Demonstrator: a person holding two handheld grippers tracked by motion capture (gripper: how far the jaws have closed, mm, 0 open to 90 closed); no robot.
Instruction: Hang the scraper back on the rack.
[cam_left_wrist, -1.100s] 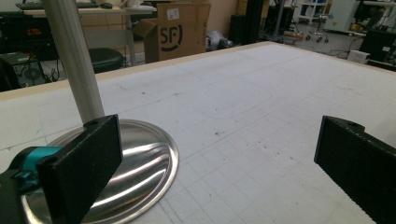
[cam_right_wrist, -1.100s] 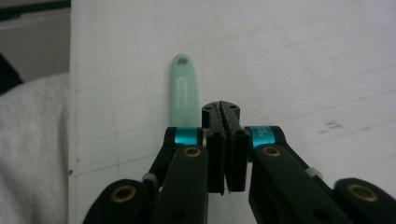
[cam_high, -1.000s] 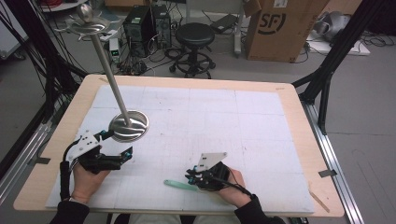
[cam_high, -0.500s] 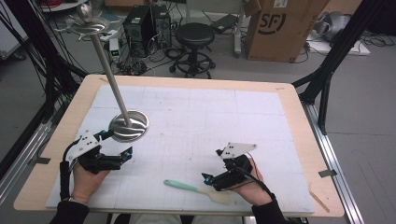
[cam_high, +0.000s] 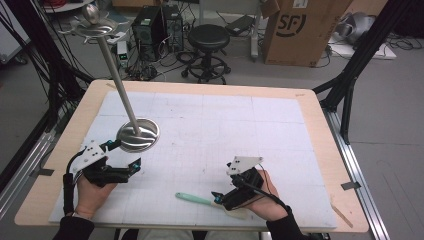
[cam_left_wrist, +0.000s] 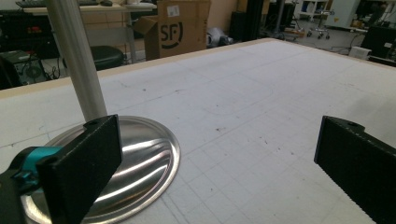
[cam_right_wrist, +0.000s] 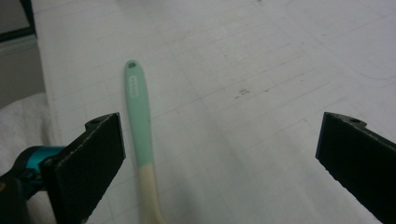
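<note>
The spatula (cam_high: 200, 199) with a mint green handle and a cream head lies flat on the white mat (cam_high: 210, 125), close to the near edge of the table (cam_high: 320, 130) and a little right of its middle. The handle points toward the left side. The right gripper (cam_high: 218, 197) is just above the cream end; its jaws have just been opening and now stand wide apart. In the right gripper view the spatula lies between them, near the left jaw, and no pad touches it. The left gripper (cam_high: 122, 155) is near the near left corner, its jaws also wide apart and holding nothing. One jaw is over the rim of the round steel base (cam_high: 138, 135) of a metal stand.
</note>
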